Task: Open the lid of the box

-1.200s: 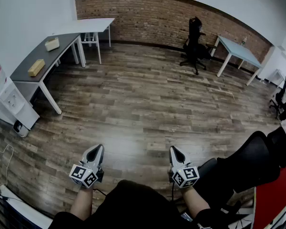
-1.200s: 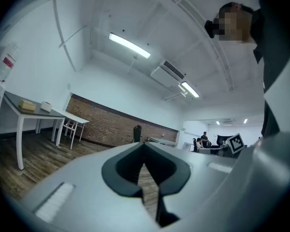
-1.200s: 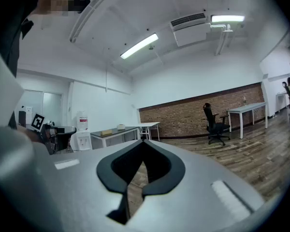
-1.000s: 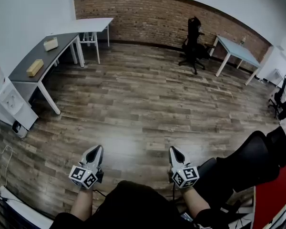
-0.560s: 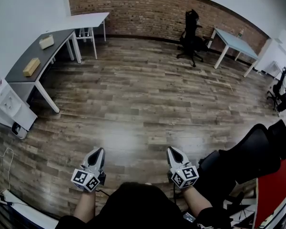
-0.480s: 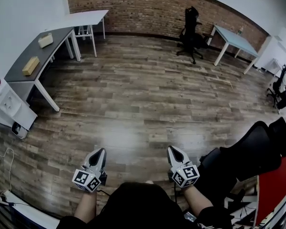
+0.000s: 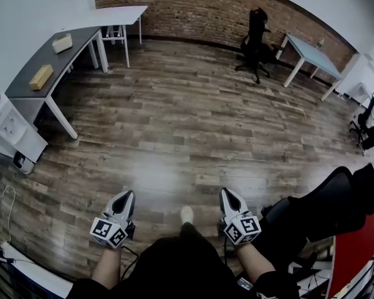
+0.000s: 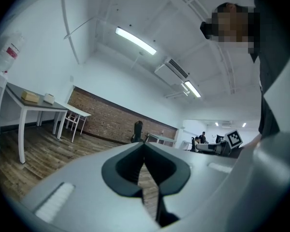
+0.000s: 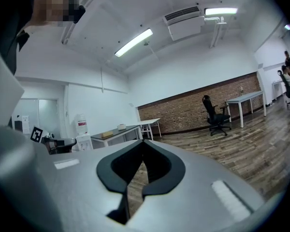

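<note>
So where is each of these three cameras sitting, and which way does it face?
Head view: worn on the head, facing forward and down at the wooden floor; shows the left gripper, right gripper and forearms.
Left gripper view: on the left gripper, looking level along its shut jaws; the person looms at right.
Right gripper view: on the right gripper, along its shut jaws; the person at left.
Shared: all three show the brick wall and black office chair.
</note>
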The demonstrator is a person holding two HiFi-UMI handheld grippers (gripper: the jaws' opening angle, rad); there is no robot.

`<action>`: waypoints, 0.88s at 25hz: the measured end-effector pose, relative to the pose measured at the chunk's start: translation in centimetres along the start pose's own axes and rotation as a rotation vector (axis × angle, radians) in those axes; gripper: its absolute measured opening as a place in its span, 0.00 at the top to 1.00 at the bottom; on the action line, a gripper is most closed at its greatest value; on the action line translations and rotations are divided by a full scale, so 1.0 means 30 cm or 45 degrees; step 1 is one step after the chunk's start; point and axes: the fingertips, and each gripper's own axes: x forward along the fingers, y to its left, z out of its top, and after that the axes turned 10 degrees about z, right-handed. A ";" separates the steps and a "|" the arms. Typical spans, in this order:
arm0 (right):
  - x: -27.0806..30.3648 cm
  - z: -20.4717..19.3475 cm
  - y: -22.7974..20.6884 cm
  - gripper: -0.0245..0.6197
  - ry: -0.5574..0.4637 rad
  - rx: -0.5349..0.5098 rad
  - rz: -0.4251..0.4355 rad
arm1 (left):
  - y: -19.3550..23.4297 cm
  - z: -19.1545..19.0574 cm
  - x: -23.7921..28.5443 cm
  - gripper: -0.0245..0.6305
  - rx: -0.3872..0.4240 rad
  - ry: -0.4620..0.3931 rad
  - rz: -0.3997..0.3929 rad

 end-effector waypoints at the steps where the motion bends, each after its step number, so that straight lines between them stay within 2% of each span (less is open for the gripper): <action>1: 0.020 0.010 -0.013 0.96 -0.008 -0.005 0.005 | 0.008 0.015 0.021 0.96 0.007 -0.012 0.007; 4: 0.093 0.034 -0.069 0.96 -0.030 -0.014 0.026 | 0.030 0.057 0.095 0.96 0.016 -0.050 0.029; 8: 0.216 0.058 -0.196 0.96 -0.070 0.049 0.038 | 0.050 0.098 0.220 0.96 0.034 -0.072 0.050; 13: 0.346 0.134 -0.318 0.96 -0.097 0.040 0.109 | 0.058 0.153 0.383 0.96 0.055 -0.103 0.098; 22: 0.439 0.197 -0.566 0.96 -0.127 0.066 0.118 | 0.048 0.154 0.598 0.96 0.035 -0.117 0.182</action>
